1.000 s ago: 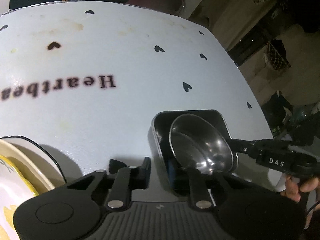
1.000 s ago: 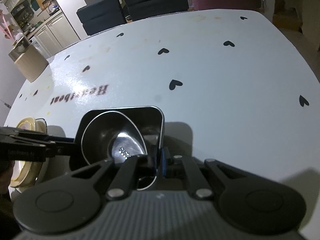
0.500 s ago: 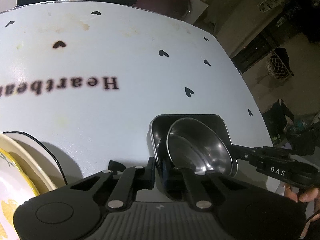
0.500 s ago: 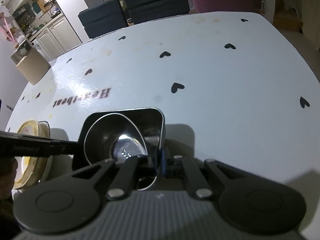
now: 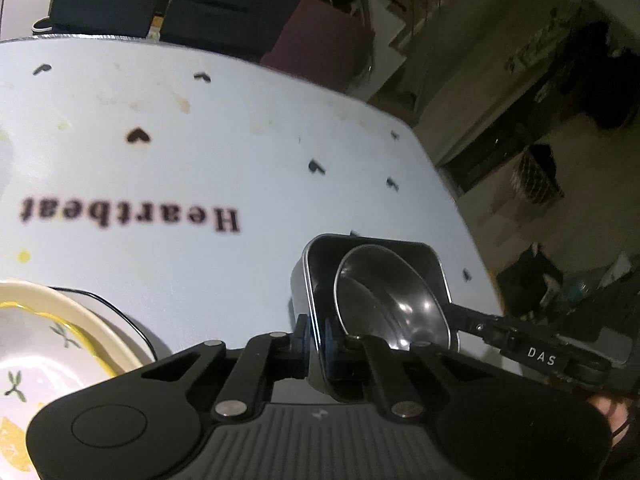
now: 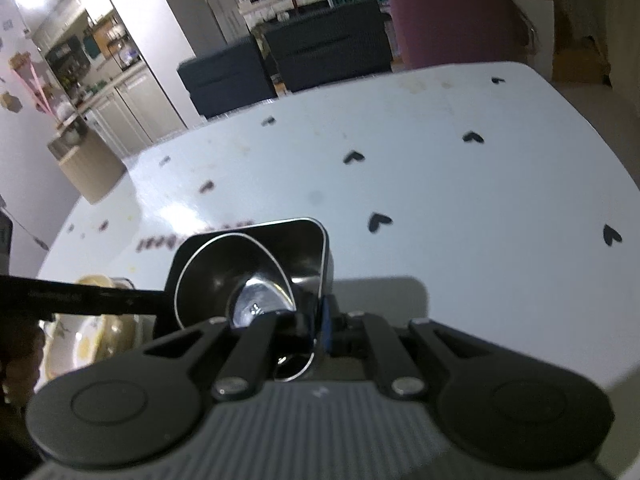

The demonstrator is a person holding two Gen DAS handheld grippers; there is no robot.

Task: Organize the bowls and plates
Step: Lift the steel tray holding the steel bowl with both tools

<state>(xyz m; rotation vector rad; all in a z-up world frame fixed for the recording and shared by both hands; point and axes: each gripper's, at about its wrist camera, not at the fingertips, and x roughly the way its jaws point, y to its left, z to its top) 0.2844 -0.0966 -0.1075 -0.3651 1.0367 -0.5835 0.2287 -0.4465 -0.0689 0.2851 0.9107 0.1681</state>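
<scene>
A square steel container (image 5: pixel 320 272) holds a round steel bowl (image 5: pixel 392 304) tilted inside it. My left gripper (image 5: pixel 316 336) is shut on the container's near wall. My right gripper (image 6: pixel 318 328) is shut on the opposite wall of the same container (image 6: pixel 308 248), with the bowl (image 6: pixel 224 272) inside. Both hold it lifted above the white table (image 5: pixel 200 160). A cream and yellow floral bowl (image 5: pixel 48 344) sits on a black-rimmed plate (image 5: pixel 120 316) at the lower left. It also shows in the right wrist view (image 6: pixel 92 336).
The white table (image 6: pixel 440 184) has black hearts and the word "Heartbeat" (image 5: pixel 132 216). Dark chairs (image 6: pixel 280 52) stand behind the far edge. A tan box (image 6: pixel 88 168) sits beyond the table's left edge. The table's right edge drops to the floor.
Both grippers have risen together with the steel container. The left gripper's fingers, which were apart, have closed on the container's wall. More of the room is in view.
</scene>
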